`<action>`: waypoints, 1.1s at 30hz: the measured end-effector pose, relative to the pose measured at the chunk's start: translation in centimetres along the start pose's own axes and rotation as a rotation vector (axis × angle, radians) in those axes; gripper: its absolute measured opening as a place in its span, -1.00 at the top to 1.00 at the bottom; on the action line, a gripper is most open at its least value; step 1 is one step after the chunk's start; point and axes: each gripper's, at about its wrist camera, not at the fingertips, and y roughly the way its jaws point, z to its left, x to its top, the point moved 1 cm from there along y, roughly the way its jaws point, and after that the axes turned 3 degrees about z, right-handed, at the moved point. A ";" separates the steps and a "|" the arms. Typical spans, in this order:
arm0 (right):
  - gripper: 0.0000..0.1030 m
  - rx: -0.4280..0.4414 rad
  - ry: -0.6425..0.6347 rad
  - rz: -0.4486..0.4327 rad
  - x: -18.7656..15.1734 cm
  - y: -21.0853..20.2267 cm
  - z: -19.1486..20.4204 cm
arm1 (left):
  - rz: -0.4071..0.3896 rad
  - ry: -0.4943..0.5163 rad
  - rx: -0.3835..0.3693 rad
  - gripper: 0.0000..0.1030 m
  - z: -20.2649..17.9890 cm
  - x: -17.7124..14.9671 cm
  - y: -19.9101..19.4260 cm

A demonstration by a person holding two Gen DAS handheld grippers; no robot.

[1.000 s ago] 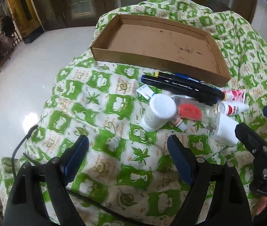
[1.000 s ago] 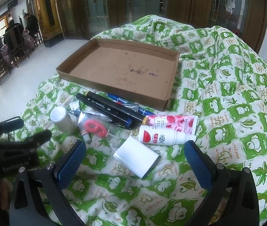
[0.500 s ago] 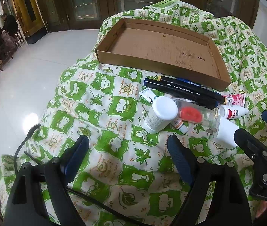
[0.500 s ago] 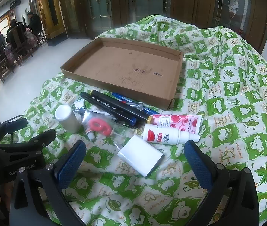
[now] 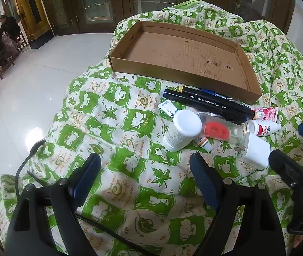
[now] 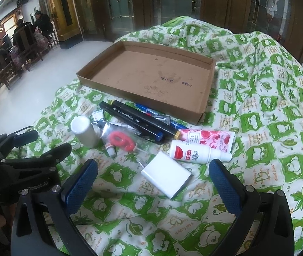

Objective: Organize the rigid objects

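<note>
A shallow cardboard tray lies empty on a green-and-white quilt. In front of it sits a heap: two black markers, a white pill bottle, a red tape dispenser, a white charger, a white dropper bottle and a pink rose tube. My left gripper hangs open just short of the pill bottle. My right gripper is open with the charger between its fingers, untouched.
The quilt drapes over a mound and drops off at the left to a shiny white floor. A black cable runs along that edge. People sit on chairs far left. Wooden doors stand behind.
Both grippers have drawn back and tilted up a little, so the tray and heap sit lower in view. Nothing on the quilt has moved; both grippers stay open.
</note>
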 end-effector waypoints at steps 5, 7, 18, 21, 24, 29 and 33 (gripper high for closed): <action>-0.98 -0.034 -0.049 -0.033 0.7 -1.1 -0.2 | -0.001 0.002 0.001 -0.67 -0.1 0.0 -0.1; -0.98 -0.040 -0.049 -0.036 0.9 -1.2 -0.5 | -0.001 0.005 0.005 -0.67 -0.2 0.0 -0.1; -0.86 0.030 -0.003 0.043 0.3 0.6 -1.2 | 0.002 0.010 -0.002 -0.67 -0.6 0.1 0.1; -0.79 0.033 -0.006 0.047 0.2 0.7 -1.2 | 0.010 0.023 0.002 -0.67 -0.9 0.1 0.3; -0.77 0.034 -0.010 0.048 0.1 0.7 -1.1 | 0.005 0.037 0.004 -0.67 -1.1 0.2 0.2; -0.75 0.036 -0.002 0.052 0.1 0.8 -1.1 | -0.009 0.042 -0.014 -0.67 -1.1 0.8 0.0; -0.75 0.043 0.014 0.059 0.1 1.1 -1.4 | -0.012 0.049 -0.043 -0.66 -1.2 1.7 0.3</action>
